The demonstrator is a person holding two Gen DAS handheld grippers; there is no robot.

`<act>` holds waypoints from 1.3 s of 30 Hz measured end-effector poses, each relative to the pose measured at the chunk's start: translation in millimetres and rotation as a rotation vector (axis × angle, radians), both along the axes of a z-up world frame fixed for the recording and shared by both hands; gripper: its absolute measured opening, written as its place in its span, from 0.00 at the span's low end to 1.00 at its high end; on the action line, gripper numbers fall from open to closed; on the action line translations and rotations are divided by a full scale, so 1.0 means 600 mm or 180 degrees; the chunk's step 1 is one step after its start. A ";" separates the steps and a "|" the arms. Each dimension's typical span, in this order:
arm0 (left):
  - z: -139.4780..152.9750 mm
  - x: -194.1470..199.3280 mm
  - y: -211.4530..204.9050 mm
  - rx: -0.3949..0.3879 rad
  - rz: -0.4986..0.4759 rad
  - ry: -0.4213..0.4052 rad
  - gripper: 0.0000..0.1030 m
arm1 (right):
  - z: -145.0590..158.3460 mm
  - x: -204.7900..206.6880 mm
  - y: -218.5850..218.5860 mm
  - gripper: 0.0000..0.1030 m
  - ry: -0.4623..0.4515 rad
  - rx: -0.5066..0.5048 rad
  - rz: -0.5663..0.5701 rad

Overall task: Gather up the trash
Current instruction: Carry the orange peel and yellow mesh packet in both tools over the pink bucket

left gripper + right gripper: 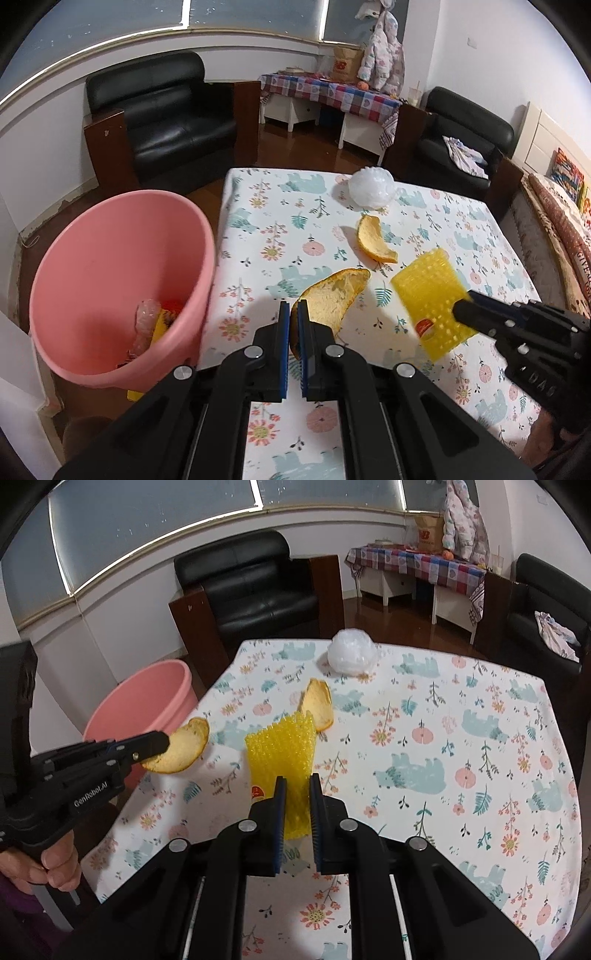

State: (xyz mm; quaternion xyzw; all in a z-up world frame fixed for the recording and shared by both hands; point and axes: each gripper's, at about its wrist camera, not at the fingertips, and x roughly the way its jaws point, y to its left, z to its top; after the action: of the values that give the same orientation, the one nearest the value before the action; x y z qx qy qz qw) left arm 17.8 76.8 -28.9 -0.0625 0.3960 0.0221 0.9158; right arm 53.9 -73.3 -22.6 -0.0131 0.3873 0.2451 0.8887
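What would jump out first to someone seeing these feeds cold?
Both grippers are loaded: the left gripper pinches a large orange peel above the table's near left edge, and the right gripper clamps a yellow foam net just right of it. The pink bin waits beside the table on the left, while a second peel and a white plastic ball lie on the floral tablecloth.

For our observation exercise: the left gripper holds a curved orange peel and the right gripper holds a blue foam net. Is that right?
Not quite. The right gripper holds a yellow foam net, not blue, as the right wrist view shows. The left gripper does hold a curved orange peel.
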 end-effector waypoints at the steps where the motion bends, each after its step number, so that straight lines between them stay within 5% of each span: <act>1: 0.002 -0.003 0.005 -0.0010 0.0016 -0.0012 0.03 | 0.007 -0.001 0.000 0.12 -0.0021 0.0023 -0.0004; 26: 0.055 -0.071 0.116 -0.0079 0.0411 -0.0398 0.03 | 0.104 0.009 0.062 0.12 -0.0205 0.0316 0.0133; 39: 0.046 -0.098 0.202 -0.0125 0.0809 -0.0424 0.03 | 0.099 0.031 0.160 0.12 -0.0057 0.0313 0.0463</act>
State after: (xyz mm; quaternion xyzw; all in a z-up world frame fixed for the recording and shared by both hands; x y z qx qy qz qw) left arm -41.1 198.2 -1.3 -0.1315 0.3236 0.1259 0.9285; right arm 72.8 22.6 36.9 0.0002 0.3648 0.3277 0.8715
